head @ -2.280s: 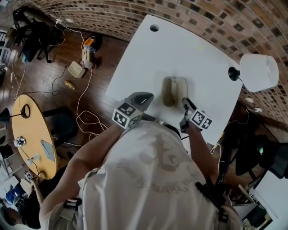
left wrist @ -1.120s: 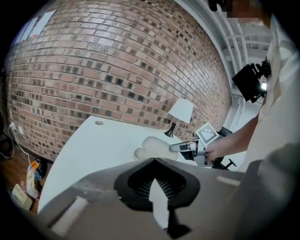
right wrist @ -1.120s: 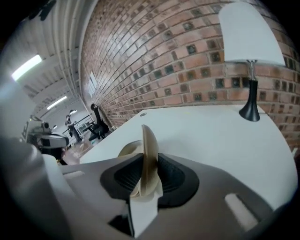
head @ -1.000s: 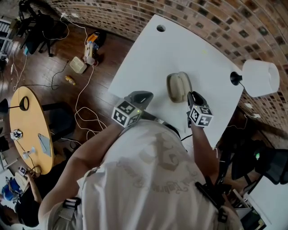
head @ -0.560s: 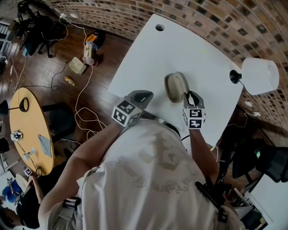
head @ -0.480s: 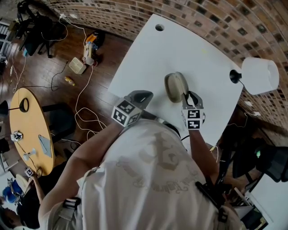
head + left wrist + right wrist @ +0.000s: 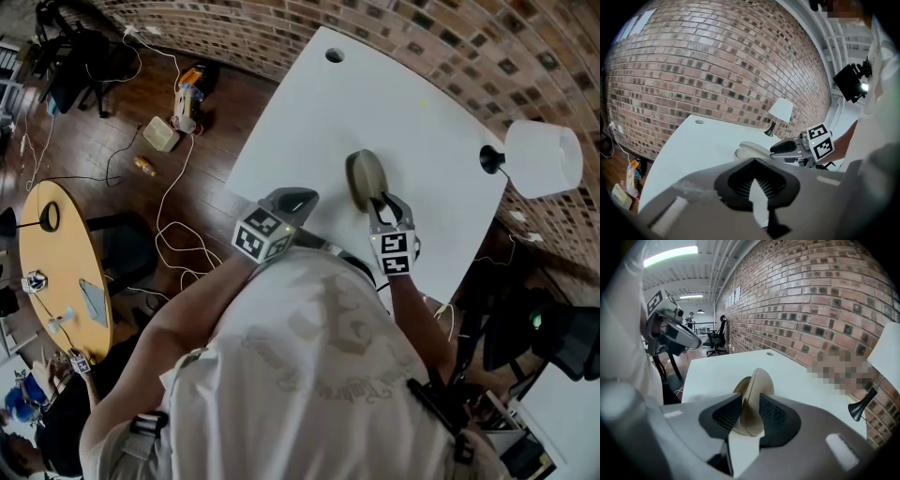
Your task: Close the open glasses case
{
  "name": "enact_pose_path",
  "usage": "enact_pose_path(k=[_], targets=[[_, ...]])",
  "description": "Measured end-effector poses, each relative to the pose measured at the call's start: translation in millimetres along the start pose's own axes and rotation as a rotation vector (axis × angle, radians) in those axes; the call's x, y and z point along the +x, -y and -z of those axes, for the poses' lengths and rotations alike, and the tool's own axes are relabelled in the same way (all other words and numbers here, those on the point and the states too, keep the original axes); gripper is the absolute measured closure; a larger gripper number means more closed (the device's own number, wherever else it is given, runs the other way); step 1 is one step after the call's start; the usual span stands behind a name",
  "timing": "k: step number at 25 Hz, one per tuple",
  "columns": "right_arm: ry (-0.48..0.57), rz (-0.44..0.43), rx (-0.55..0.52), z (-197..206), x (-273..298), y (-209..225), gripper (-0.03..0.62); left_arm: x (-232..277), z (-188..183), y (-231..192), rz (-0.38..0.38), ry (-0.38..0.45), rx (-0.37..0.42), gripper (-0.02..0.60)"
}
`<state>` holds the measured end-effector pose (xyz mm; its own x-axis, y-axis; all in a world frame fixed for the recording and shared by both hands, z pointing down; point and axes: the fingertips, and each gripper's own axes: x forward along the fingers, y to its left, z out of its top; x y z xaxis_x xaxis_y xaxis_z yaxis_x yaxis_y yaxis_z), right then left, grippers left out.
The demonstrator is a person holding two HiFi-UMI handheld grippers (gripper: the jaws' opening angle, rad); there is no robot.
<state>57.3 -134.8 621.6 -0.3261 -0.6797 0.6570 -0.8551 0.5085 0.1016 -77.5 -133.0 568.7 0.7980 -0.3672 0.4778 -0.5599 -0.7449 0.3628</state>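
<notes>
Because the glasses case (image 7: 757, 383) stands on edge between the pads of the right gripper (image 7: 751, 405), over the white table (image 7: 309, 122) toward the person's side of it, the step calls for a square squeeze rather than a hard one. Those jaws have just been opening and stand partly apart, but both ribbed pads look to lie against the case, one on each shell. I read that as a light hold on the case and on nothing else. A seam runs up the near end of the case, and a second tan curve shows behind the left pad. That curve may be the lid not fully home, though the view is too foreshortened to say whether it has latched. The sensible course is to centre the pads on the broad faces of the two shells and press them toward each other straight across the seam. Any twist could skid the smooth shell out sideways or tip the case flat. If the hold is loosened, the case's lower edge should be resting on the table first. The left gripper (image 7: 754, 161) hangs at the person's left, well apart from the case, its jaw tips together with nothing between them. It could steady the far end should the case slide. The lamp (image 7: 542, 159) stands at the table's corner, away from the work.
</notes>
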Motion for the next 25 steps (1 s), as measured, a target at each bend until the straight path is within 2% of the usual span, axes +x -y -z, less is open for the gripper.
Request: enact_pose_path(k=[13, 18, 22, 25], targets=[[-0.010, -0.169, 0.050, 2.4, 13.2, -37.8, 0.479, 2.0, -3.4, -0.1, 0.004, 0.000, 0.003, 0.575], [-0.022, -0.226, 0.116, 6.3, 19.0, -43.8, 0.479, 1.5, -0.5, -0.2, 0.001, -0.006, -0.002, 0.575], [-0.040, -0.204, 0.149, 8.9, 23.0, -39.6, 0.528, 1.9, 0.7, 0.7, 0.001, -0.008, -0.005, 0.574], [-0.061, -0.184, 0.124, 11.3, 26.4, -38.0, 0.564, 2.6, -0.2, 1.1, 0.000, -0.007, -0.006, 0.575]])
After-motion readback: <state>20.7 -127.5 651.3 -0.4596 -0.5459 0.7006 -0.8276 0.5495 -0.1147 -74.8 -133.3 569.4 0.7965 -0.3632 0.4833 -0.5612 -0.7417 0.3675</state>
